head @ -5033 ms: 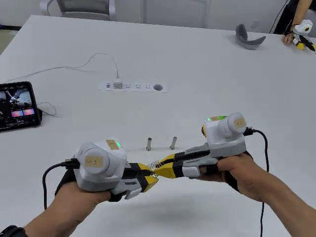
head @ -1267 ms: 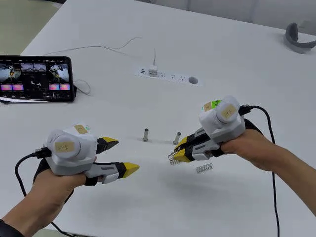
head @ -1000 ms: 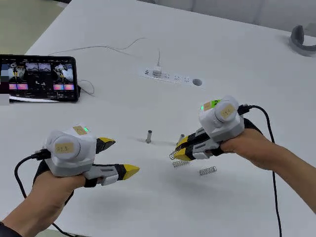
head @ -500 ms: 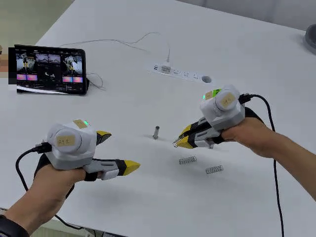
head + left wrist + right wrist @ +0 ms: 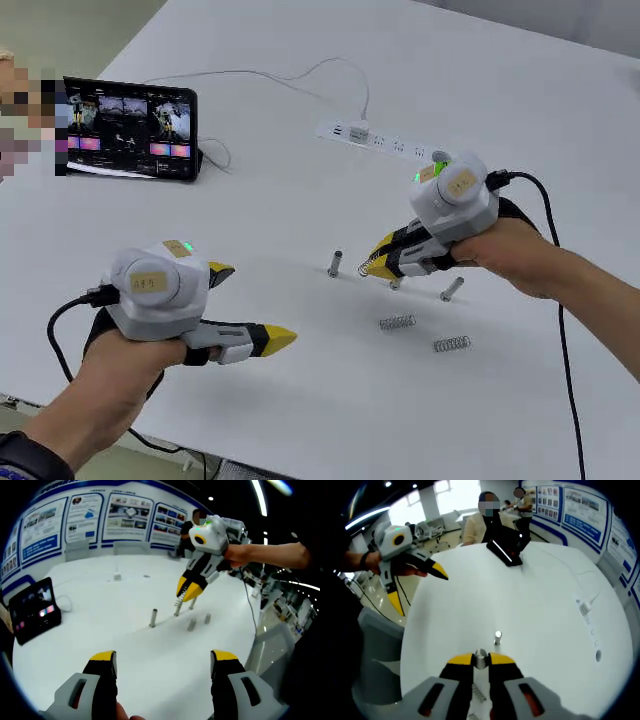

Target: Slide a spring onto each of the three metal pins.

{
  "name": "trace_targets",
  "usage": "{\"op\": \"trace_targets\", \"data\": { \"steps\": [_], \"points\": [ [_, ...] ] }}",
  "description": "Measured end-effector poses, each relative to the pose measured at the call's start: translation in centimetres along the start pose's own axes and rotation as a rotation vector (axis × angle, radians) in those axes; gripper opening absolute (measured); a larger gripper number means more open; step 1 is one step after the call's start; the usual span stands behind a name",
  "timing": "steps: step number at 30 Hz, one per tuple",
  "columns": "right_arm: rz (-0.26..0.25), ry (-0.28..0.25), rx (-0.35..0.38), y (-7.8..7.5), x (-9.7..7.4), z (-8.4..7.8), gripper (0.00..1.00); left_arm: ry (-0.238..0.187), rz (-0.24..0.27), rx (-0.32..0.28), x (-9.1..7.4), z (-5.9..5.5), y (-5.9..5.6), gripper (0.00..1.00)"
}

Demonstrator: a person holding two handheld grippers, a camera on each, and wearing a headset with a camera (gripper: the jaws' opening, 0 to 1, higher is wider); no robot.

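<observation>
Spring in right gripper, pin at jaws, loose springs beside

The left gripper hovers, jaws wide apart; the right gripper angles downward. Its jaws pinch a spring.

1. We see the right tongs rising from the bottom, their yellow tips closed on a spring.
2. We find a pin right at those tips, and a second pin upright just beyond on the white tabletop.
3. At upper left we see the left tongs, jaws spread apart.
</observation>
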State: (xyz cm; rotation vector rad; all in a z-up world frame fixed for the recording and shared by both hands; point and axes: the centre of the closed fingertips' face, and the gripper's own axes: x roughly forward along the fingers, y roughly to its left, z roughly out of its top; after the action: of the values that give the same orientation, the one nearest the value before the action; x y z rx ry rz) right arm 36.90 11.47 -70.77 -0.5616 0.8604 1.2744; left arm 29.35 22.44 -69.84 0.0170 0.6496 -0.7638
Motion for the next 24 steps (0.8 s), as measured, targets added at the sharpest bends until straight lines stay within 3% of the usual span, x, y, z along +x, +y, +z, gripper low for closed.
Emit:
{"op": "trace_targets", "data": {
  "steps": [9, 24],
  "points": [
    [-0.016, 0.013, 0.015, -1.6, 0.9, 0.4, 0.12, 0.002, 0.006, -0.014, -0.1, -0.5, 0.4, 0.78],
    [-0.01, 0.021, 0.019, -2.9, 2.6, 1.1, 0.12, 0.002, 0.015, -0.031, -0.5, -0.9, 1.0, 0.78]
  ]
}}
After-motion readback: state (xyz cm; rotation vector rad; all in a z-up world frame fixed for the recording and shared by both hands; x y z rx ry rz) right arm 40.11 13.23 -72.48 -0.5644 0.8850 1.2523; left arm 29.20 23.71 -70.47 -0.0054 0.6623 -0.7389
